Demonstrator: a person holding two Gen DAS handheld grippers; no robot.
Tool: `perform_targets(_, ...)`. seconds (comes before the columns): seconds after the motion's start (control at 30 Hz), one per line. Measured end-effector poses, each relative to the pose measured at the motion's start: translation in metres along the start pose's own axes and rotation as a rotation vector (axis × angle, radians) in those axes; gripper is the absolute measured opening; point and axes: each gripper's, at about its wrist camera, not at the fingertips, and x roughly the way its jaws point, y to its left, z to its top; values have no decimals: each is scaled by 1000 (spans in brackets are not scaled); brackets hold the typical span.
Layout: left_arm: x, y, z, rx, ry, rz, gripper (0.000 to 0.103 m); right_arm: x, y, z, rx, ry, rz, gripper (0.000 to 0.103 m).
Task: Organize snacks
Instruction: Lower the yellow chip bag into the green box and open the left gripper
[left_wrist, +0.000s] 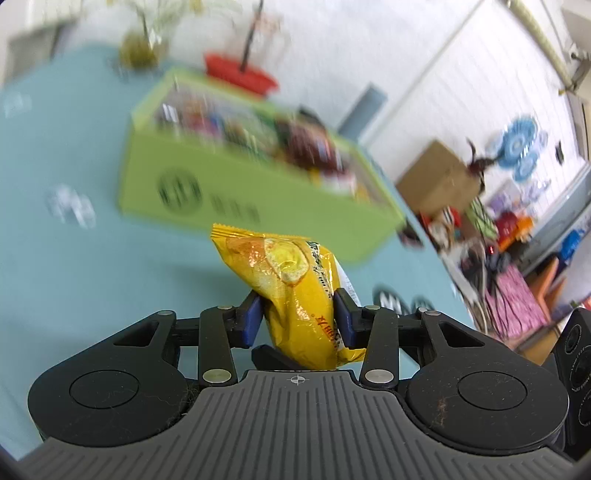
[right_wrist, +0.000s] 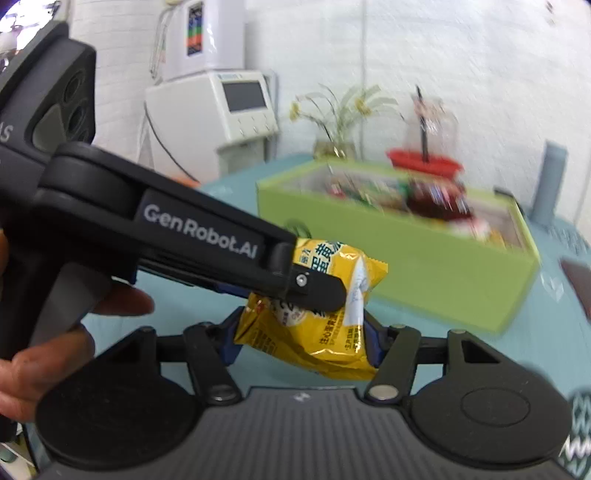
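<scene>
Glossy yellow snack packet (left_wrist: 295, 291) – crinkled, seemingly one – clamped by left claw (left_wrist: 300, 316) and right claw (right_wrist: 300, 341).

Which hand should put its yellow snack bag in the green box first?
Probably the left. Seen from the right wrist, the left hand-held gripper reaches farther toward the green box with its yellow snack bag, crossing in front of the right hand-held gripper.
</scene>
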Motion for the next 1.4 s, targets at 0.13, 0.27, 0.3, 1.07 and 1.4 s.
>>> perform_targets(0.13, -10, 0, 58, 59, -104, 32, 23, 26, -7, 53, -67, -76, 4, 64)
perform_targets(0.27, 15, 5, 113, 106, -145, 71, 24, 71, -36, 104, -71, -68, 14, 65)
perform_targets(0.3, 27, 10, 125, 103, -141, 78, 25, 85, -45, 112, -60, -52, 18, 65)
perform_targets(1.07, 70, 19, 134, 175, -129, 60, 76, 106, -79, 92, -43, -16, -47, 101)
perform_targets(1.4, -3, -25, 100, 235, -188, 62, 82, 17, -77, 78, 36, -85, -118, 101)
